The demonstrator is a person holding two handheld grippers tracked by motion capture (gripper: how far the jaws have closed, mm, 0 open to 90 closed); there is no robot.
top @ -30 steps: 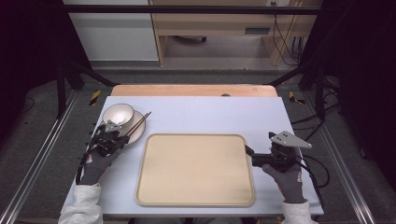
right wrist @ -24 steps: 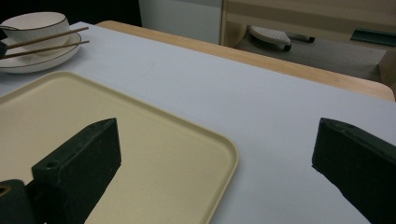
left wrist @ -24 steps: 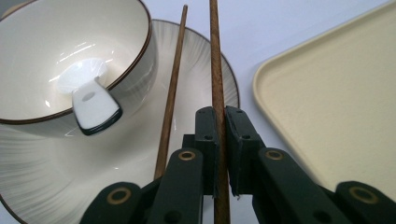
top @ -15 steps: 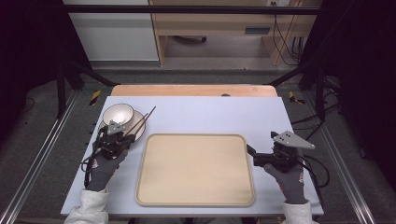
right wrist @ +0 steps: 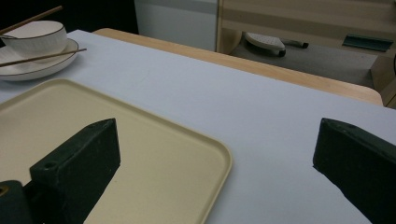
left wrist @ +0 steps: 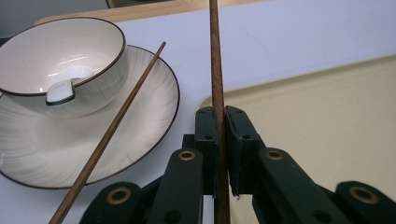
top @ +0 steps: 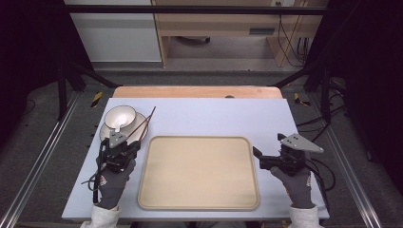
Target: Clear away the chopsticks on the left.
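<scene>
My left gripper (left wrist: pixel 220 116) is shut on a brown wooden chopstick (left wrist: pixel 215 56), which runs straight up between its pads. In the high view my left gripper (top: pixel 134 144) sits between the plate and the tray's left edge. A second chopstick (left wrist: pixel 126 112) lies slanted across the white ribbed plate (left wrist: pixel 154 112). A white bowl (left wrist: pixel 65 51) with a dark rim stands on that plate, with a white spoon (left wrist: pixel 60 91) in it. My right gripper (right wrist: pixel 219 140) stands open over the table, with nothing between its fingers. It is at the right edge of the beige tray (top: pixel 199 173).
The pale blue table top (top: pixel 214 118) has a wooden strip (top: pixel 195 91) along its far edge. Beyond it are a white cabinet (top: pixel 119 33) and a wooden shelf (top: pixel 228 23). Black frame poles stand on both sides. Cables trail from each gripper.
My left gripper has shifted right toward the tray and risen a little, carrying one chopstick off the plate. The right gripper has stayed put.
</scene>
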